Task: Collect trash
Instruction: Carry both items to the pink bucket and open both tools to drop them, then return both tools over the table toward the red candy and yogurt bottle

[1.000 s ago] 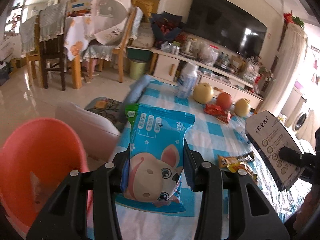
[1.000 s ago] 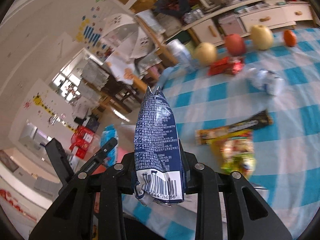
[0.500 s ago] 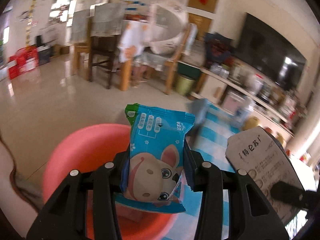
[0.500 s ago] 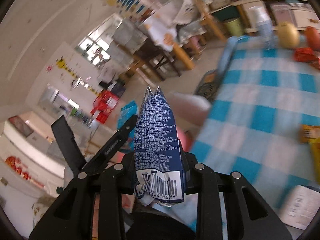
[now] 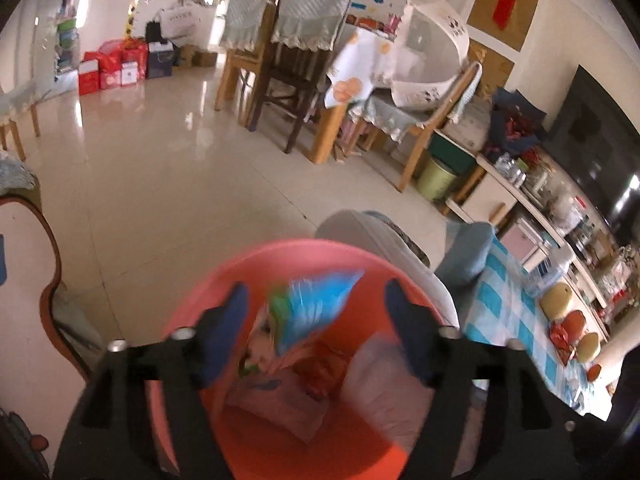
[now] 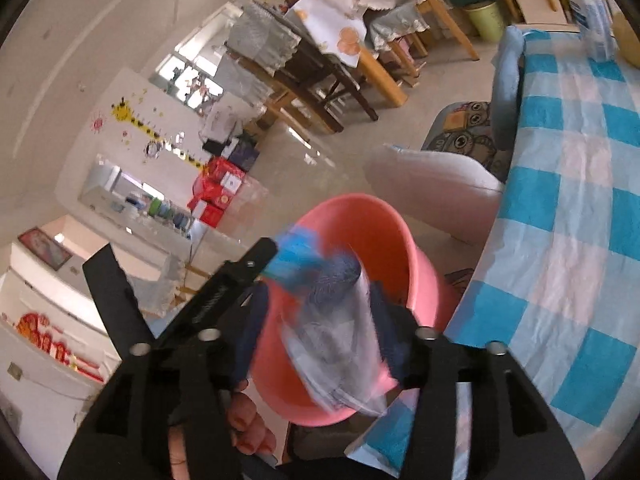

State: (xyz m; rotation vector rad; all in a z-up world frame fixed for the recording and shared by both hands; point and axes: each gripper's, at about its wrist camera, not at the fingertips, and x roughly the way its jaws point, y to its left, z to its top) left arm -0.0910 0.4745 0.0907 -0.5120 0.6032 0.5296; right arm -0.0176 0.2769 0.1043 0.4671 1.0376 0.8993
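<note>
Opening over the pink bin point(image 5: 280, 432), lower centre: left gripper point(image 5: 316, 312) jaws apart, blurred blue wrapper point(image 5: 316, 308) loose between them, no longer clamped. Opening too: right gripper point(image 6: 320, 320), dark packet point(image 6: 336, 344) smeared, pad contact unclear, bottom edge cut off.

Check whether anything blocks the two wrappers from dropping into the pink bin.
Nothing visible does. The blue wrapper is loose between the opening jaws of the left hand-held gripper, directly above the pink bin. The dark wrapper is slipping from the opening right hand-held gripper over the same open bin, which already holds trash.
</note>
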